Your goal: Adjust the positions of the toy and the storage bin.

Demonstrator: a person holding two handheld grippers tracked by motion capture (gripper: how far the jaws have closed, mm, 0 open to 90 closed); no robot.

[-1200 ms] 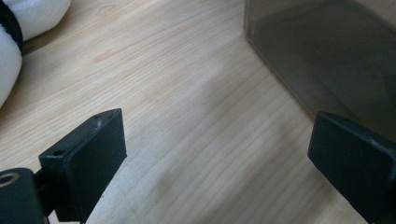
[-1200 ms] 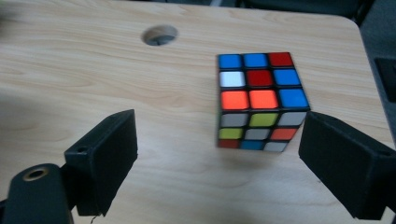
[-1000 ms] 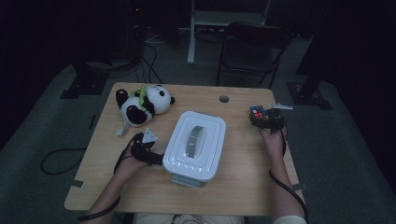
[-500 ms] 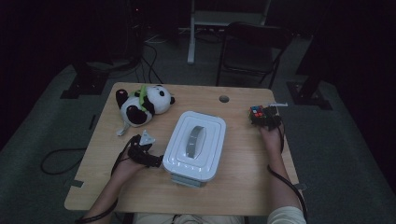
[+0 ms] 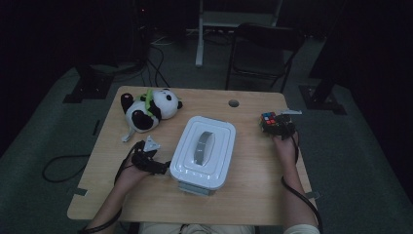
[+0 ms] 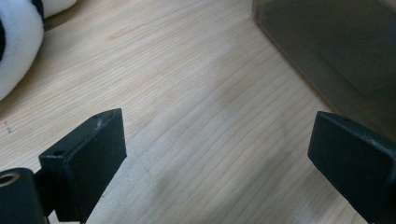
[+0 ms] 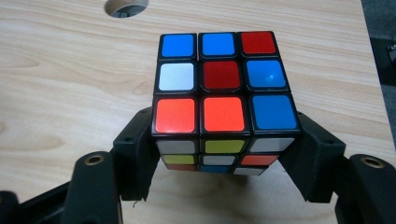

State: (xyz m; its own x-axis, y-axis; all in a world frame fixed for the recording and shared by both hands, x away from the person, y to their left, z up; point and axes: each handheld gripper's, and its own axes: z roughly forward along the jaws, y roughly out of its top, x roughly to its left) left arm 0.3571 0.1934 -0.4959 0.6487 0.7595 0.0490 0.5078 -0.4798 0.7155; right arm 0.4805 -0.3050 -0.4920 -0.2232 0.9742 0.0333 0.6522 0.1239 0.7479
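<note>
A scrambled Rubik's cube [image 5: 269, 119] [image 7: 224, 93] rests on the wooden table [image 5: 243, 200] near its right edge. My right gripper [image 5: 275, 127] [image 7: 225, 126] has just closed its jaws, and both pads now press on the cube's lower sides. My left gripper [image 5: 159, 166] [image 6: 215, 135] lies low on the table, its jaws wide open over bare wood. It sits just beside the left wall of a white lidded container [image 5: 203, 151] [image 6: 336, 46] without touching it.
A panda plush [image 5: 148, 109] [image 6: 14, 46] lies at the table's back left. A cable hole [image 5: 234, 103] [image 7: 125, 5] sits at the back centre. A dark chair [image 5: 263, 48] stands behind the table. The table edge runs close to the right of the cube.
My right gripper has closed on the cube. The left hand and gripper have kept still beside the container.
</note>
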